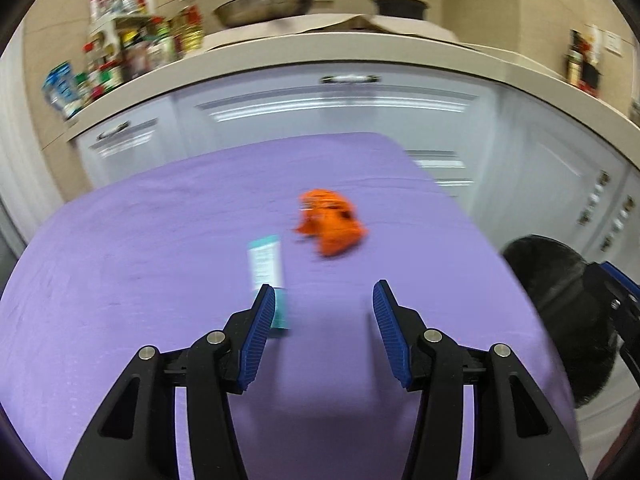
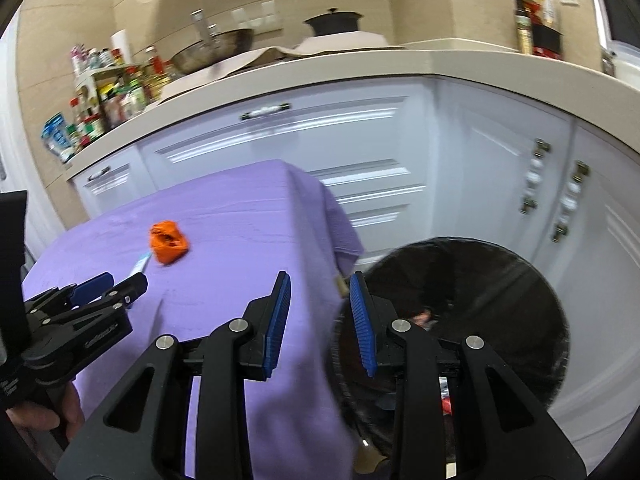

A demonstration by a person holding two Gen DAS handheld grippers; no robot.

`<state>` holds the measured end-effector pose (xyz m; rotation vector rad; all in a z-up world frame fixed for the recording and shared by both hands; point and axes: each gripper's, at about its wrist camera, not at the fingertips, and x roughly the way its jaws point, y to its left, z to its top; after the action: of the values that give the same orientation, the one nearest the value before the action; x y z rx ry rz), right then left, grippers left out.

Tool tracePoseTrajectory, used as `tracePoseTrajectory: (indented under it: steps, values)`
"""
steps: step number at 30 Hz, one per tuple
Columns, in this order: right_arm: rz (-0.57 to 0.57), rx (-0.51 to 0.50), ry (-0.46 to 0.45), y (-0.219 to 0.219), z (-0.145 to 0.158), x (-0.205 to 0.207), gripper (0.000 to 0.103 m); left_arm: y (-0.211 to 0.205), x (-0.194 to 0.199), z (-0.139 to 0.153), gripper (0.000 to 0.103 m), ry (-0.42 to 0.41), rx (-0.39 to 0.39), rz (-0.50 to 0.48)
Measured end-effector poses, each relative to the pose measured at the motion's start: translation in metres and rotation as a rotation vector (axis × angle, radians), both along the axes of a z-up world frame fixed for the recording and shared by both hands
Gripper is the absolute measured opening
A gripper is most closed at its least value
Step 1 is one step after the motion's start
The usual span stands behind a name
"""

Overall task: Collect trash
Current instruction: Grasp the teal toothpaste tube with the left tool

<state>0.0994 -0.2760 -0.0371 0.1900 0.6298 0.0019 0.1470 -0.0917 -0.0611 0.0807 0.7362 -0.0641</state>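
Left wrist view: left gripper (image 1: 324, 296) gaping, empty, over purple table (image 1: 120, 248); orange wrapper (image 1: 330, 226) and packet (image 1: 266, 268) uncollected; right gripper (image 2: 320, 292) parted, empty, beside bin (image 2: 520, 280) holding scraps.

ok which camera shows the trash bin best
The right wrist view. There the black-lined trash bin fills the lower right, its open mouth facing the camera with some scraps visible inside, beside the purple table. The left wrist view catches only a blurred dark edge of it at far right.
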Motion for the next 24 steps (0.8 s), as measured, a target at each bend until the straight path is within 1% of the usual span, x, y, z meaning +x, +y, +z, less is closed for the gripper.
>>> tracePoseTrajectory:
  steps: [4,8,12,14,17,18,19,20,21,23,24]
  values:
    - [0.035,-0.004,0.009,0.017,0.001,0.009,0.030,0.018,0.011,-0.005,0.051,0.029,0.003,0.046]
    - [0.066,-0.006,0.021,0.034,0.001,0.022,0.030,0.030,0.019,-0.012,0.051,0.074,-0.011,0.059]
    - [0.094,-0.008,0.033,0.047,0.001,0.037,0.032,0.032,0.025,-0.017,0.051,0.098,-0.014,0.056]
    - [0.106,-0.013,0.038,0.054,0.001,0.044,0.041,0.032,0.027,-0.018,0.051,0.105,-0.011,0.051]
    - [0.122,-0.016,0.043,0.060,0.001,0.052,0.042,0.032,0.031,-0.021,0.050,0.122,-0.010,0.043]
    - [0.126,-0.016,0.044,0.062,0.000,0.054,0.042,0.033,0.033,-0.022,0.046,0.129,-0.015,0.041]
    - [0.132,-0.016,0.047,0.064,0.000,0.056,0.042,0.033,0.033,-0.022,0.044,0.132,-0.018,0.040]
    - [0.136,-0.016,0.049,0.066,0.000,0.058,0.042,0.035,0.034,-0.022,0.039,0.129,-0.015,0.041]
    - [0.141,-0.016,0.052,0.069,0.000,0.060,0.042,0.035,0.034,-0.022,0.029,0.126,-0.010,0.041]
    - [0.150,-0.018,0.057,0.073,-0.001,0.063,0.042,0.037,0.035,-0.022,0.018,0.123,0.004,0.042]
    - [0.154,-0.019,0.059,0.076,-0.001,0.065,0.042,0.038,0.035,-0.022,0.017,0.123,-0.002,0.039]
